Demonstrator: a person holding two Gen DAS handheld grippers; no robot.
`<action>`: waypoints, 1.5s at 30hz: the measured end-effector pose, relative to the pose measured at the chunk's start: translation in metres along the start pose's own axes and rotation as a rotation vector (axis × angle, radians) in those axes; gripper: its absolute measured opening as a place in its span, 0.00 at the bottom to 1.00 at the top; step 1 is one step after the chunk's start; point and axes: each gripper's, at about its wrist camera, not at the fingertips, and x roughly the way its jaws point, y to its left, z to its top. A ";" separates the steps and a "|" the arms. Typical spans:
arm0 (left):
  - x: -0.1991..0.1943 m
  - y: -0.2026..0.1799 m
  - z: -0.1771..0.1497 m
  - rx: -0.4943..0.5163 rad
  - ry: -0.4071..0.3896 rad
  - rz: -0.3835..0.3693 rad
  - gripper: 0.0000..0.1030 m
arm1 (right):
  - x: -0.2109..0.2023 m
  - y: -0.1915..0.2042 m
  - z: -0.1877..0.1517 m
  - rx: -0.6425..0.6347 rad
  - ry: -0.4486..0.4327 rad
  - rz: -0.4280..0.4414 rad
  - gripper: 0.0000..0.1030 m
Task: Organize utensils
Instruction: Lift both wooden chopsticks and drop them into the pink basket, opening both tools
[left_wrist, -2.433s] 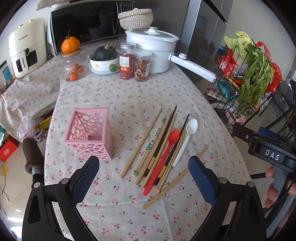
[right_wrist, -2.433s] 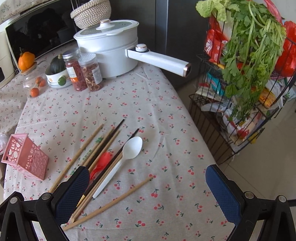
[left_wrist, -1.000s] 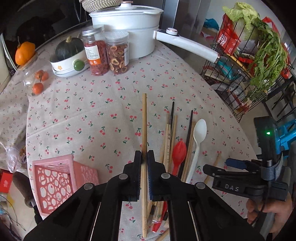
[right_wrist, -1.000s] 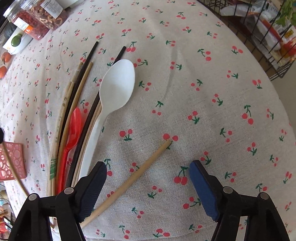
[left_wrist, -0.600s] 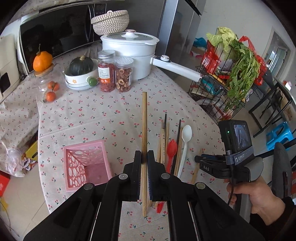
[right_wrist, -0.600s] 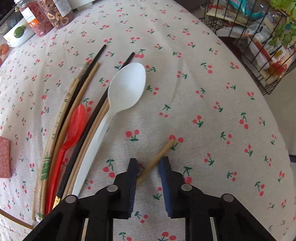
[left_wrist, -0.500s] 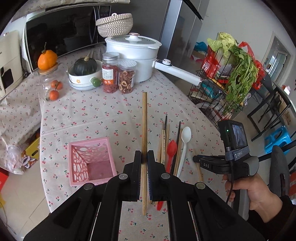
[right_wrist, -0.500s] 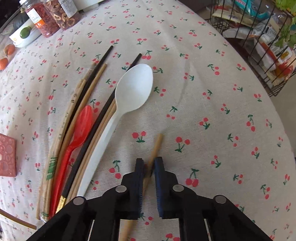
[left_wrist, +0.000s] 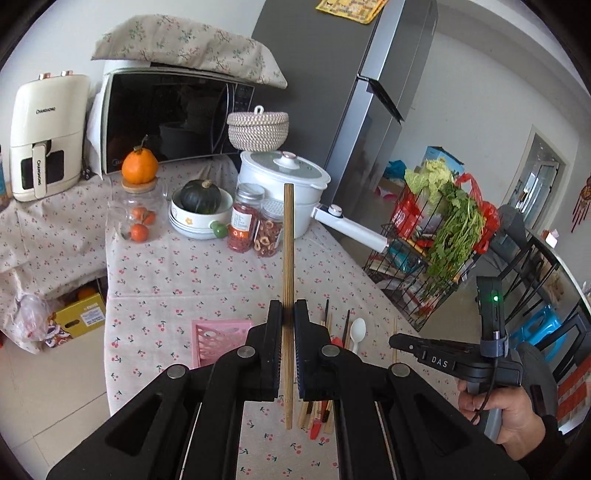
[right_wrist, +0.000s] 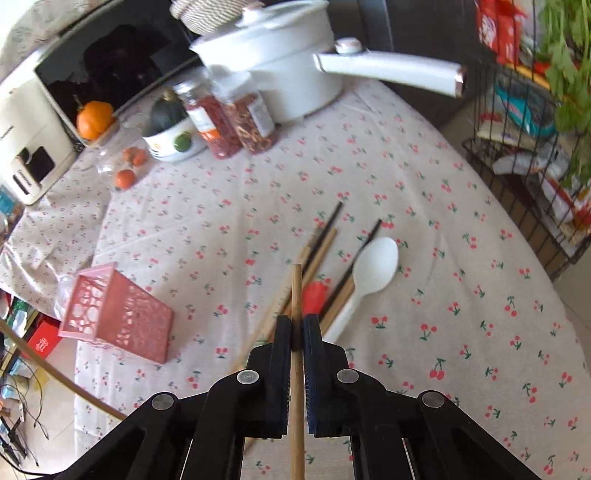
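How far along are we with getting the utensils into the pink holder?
Nothing looks stowed yet. In hand: the left gripper and the right gripper are each shut on a wooden chopstick, both lifted. Left on the tablecloth: the other chopsticks, red spoon and white spoon, then the pink holder.

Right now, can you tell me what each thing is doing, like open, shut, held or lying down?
Left gripper: shut on a long light wooden chopstick, held clear of the table.
Right gripper: shut on a second plain wooden chopstick.
Pink perforated plastic holder: upright, no utensils seen in it.
White plastic spoon: lying on the cloth.
Red plastic spoon: lying among the remaining chopsticks.
White lidded pot: lid on.
Two clear jars: lids on.
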 end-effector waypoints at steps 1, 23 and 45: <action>-0.005 0.003 0.004 0.000 -0.019 0.004 0.06 | -0.007 0.008 0.001 -0.025 -0.024 0.006 0.04; 0.065 0.055 0.015 0.059 -0.065 0.184 0.06 | -0.087 0.102 0.046 -0.148 -0.322 0.175 0.04; 0.032 0.072 -0.007 -0.077 0.127 0.326 0.84 | -0.035 0.145 0.077 -0.156 -0.259 0.242 0.05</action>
